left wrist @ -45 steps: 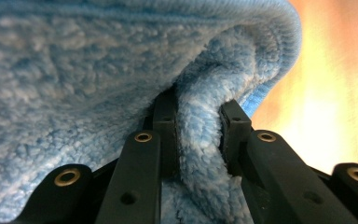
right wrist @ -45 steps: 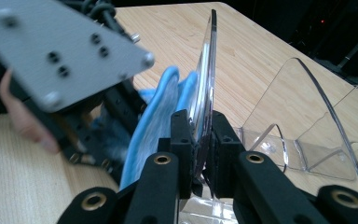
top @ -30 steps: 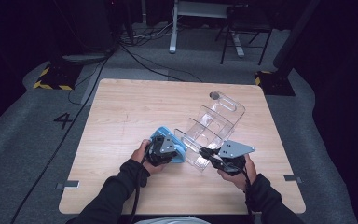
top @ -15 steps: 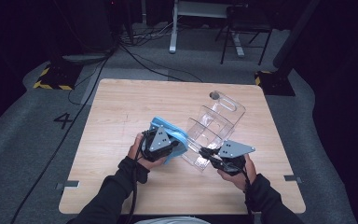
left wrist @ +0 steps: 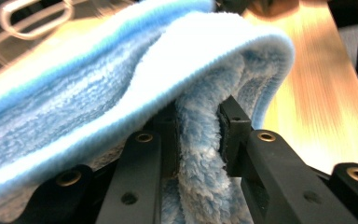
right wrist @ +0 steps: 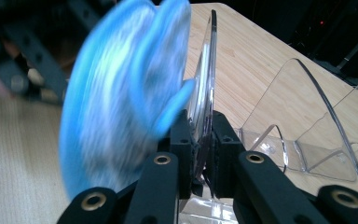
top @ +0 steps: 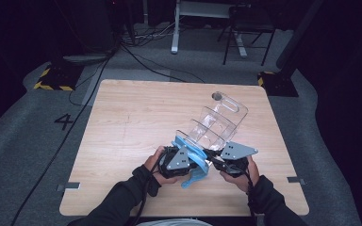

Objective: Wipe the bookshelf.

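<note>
Blue cloth against clear plastic rack on tabletop (top: 122, 122).
Left claw (left wrist: 198, 126) clamps the cloth (left wrist: 98, 88); right claw (right wrist: 200, 140) clamps the rack (right wrist: 205, 74) wall, near the front edge.

I note a fluffy blue microfibre cloth (left wrist: 121, 88), a glossy clear plastic organiser (top: 217, 125), a pale matt wood-grain table (top: 132, 122), and matt black tongs (right wrist: 199, 140).

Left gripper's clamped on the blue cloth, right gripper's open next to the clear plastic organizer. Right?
Not quite. The right gripper is shut on a wall of the clear plastic organizer, not open beside it; the right gripper view shows the panel pinched between its jaws. The left gripper is indeed clamped on the blue cloth.
</note>
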A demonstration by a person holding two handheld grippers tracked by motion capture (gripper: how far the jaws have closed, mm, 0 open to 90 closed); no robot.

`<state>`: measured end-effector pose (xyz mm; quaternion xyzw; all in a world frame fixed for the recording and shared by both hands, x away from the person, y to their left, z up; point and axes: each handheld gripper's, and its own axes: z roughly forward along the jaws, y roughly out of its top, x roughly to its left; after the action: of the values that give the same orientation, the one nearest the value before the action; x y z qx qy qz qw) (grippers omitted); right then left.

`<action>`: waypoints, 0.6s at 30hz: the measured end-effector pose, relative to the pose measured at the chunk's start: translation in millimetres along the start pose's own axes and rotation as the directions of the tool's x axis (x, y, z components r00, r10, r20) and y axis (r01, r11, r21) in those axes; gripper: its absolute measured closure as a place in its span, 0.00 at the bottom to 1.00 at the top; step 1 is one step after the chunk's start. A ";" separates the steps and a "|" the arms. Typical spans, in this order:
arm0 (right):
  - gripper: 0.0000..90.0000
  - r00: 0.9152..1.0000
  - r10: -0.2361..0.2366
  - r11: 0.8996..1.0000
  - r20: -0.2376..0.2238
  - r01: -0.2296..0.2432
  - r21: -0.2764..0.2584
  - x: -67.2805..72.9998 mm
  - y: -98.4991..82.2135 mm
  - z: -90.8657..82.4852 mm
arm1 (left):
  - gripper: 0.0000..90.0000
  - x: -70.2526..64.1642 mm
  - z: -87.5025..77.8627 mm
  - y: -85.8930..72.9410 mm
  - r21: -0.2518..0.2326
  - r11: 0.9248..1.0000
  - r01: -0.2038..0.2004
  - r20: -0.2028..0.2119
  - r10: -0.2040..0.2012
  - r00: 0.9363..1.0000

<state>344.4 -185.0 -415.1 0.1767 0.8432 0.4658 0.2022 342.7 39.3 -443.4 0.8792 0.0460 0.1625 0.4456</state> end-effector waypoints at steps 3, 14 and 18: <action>0.92 1.000 0.000 1.000 0.000 0.000 0.000 0.0 0.1 0.0 | 0.83 -8.1 15.1 -1.4 0.070 0.997 -0.038 -0.007 0.039 0.999; 0.92 1.000 0.000 1.000 0.003 0.000 0.001 0.4 -0.1 -0.3 | 0.83 4.1 32.9 -26.7 0.172 0.984 0.045 0.025 -0.050 0.998; 0.92 1.000 -0.002 1.000 0.003 0.002 0.002 0.4 0.0 -0.2 | 0.82 14.1 29.2 -35.1 0.175 0.981 0.086 0.018 -0.091 0.996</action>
<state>343.9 -184.9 -415.0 0.1769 0.8434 0.4647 0.2037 367.8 41.0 -484.0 0.9138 0.0932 0.1263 0.3746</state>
